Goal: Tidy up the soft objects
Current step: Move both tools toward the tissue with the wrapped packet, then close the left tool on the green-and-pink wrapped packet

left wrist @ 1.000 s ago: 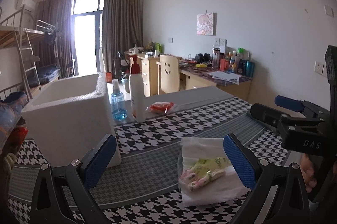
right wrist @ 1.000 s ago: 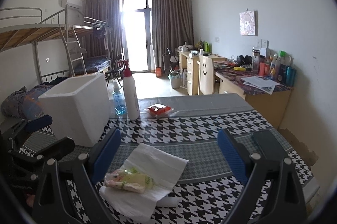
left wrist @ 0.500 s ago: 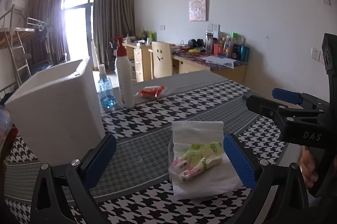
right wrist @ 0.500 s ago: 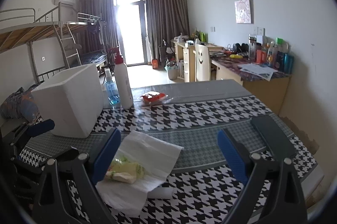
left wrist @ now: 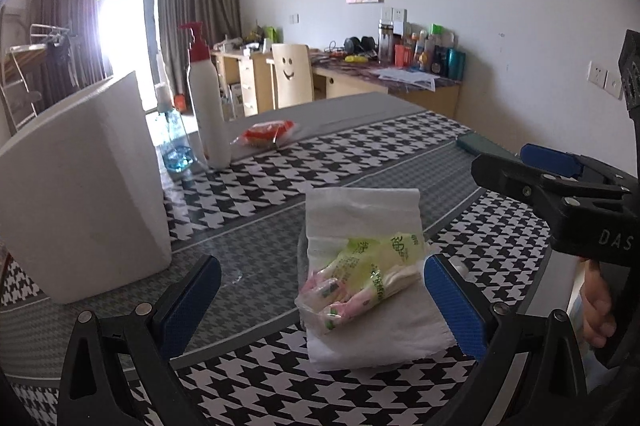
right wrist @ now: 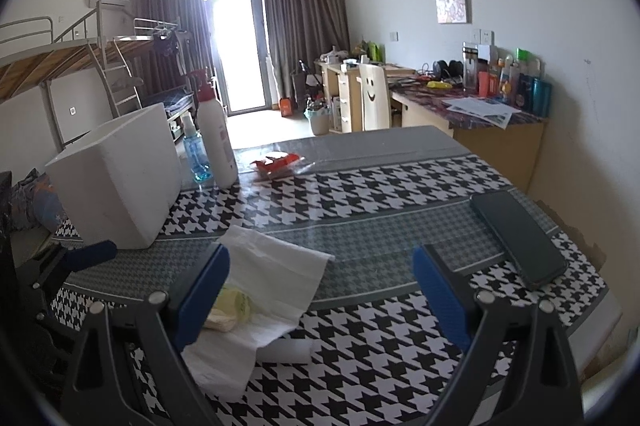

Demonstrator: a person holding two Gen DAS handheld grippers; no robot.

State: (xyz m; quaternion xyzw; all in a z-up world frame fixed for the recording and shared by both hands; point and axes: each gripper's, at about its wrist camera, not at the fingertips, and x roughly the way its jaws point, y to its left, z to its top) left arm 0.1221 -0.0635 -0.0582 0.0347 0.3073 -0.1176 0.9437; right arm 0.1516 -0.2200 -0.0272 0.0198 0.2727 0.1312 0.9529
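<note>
Two grippers, both with jaws spread wide and holding nothing. The left gripper (left wrist: 320, 300) hangs low over the table (left wrist: 256, 250), its blue pads either side of one plastic packet (left wrist: 360, 278), green and pink, which lies on one white tissue (left wrist: 360, 214). The packet sits nearer the right pad, apart from both. The right gripper (right wrist: 320, 290) is beside it to the right; its left finger hides much of the packet (right wrist: 236, 306), so only a yellow-green corner shows there on the tissue (right wrist: 276, 274).

The left view alone shows a hand (left wrist: 598, 306) on the right gripper's (left wrist: 560, 186) handle. The right view alone shows the whole of one dark phone (right wrist: 518, 238), flat near the table's right edge, and a small white piece under the tissue's near edge; what it is I cannot tell.

Farther back stand one white foam box (left wrist: 80, 178) at left, then two bottles together: a tall white pump bottle (left wrist: 206, 98) and a small blue one (right wrist: 194, 154). Just right of them lies one red packet (right wrist: 276, 162). Beyond the table: a chair (right wrist: 374, 98) with a smiley face, cluttered desks, a bunk bed (right wrist: 80, 66).
</note>
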